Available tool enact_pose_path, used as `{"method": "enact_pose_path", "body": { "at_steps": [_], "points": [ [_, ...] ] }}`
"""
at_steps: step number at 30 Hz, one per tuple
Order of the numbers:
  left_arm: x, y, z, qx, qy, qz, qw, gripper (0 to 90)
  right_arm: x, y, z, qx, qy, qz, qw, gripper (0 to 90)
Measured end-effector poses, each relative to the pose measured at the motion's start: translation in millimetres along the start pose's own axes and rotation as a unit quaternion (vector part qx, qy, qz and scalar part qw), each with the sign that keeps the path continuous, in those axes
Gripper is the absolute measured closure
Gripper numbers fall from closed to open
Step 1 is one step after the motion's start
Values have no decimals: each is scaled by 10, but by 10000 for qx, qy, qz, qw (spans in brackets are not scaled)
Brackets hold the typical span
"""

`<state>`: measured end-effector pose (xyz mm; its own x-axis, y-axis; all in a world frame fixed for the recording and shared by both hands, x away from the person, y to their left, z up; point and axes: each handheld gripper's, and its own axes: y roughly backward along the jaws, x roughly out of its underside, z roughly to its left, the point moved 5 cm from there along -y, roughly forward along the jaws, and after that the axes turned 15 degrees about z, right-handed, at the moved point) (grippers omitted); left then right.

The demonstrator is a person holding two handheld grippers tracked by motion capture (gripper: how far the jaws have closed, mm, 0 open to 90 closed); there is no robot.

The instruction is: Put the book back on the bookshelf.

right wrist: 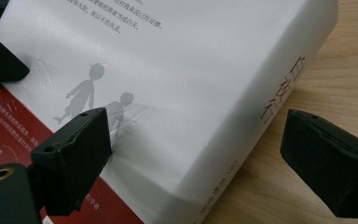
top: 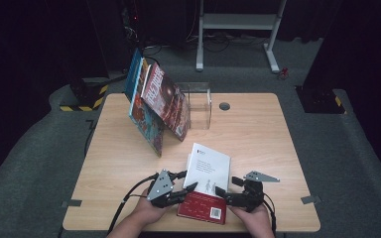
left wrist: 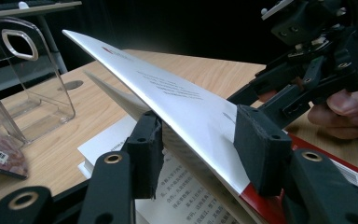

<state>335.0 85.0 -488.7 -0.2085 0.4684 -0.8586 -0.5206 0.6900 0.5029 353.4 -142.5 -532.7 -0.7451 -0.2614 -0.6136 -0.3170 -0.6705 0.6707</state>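
Left tongs [left wrist: 200, 140] pinch the white-and-red book's [top: 206, 183] lifted cover; right tongs [right wrist: 196, 158] gape open beside its spine.

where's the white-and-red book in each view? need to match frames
High view: white-and-red book at bottom centre, between the two claws.
Left gripper view: its white cover runs diagonally across the centre, lifted, left claw clamped on it.
Right gripper view: fills upper left and centre.
Shared landmark: the red band on the cover, in all three views.
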Motion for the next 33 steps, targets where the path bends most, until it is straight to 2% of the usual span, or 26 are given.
{"method": "enact_pose_path", "body": {
  "at_steps": [6,9,14,23,29,33],
  "points": [
    [3,-2,2,4,11,-7,10000,528,8,-33,-38,-349,-183,44,9992,78],
    [1,3,-2,-16,-16,-19,10000,528,3,-61,-32,-518,-177,43,9985,73],
    [3,7,-1,-12,-14,-21,10000,528,-2,-72,-32,-545,-177,21,9984,72],
    [-9,37,-37,-88,-146,-116,9998,528,-3,-62,-33,-655,-119,-28,9978,67],
    [-12,46,-46,-88,-199,-159,9996,528,-7,-71,-79,-929,-227,-8,9954,66],
    [-13,49,-50,-90,-213,-174,9996,528,-6,-71,-79,-934,-225,-22,9954,66]
  ]
}}
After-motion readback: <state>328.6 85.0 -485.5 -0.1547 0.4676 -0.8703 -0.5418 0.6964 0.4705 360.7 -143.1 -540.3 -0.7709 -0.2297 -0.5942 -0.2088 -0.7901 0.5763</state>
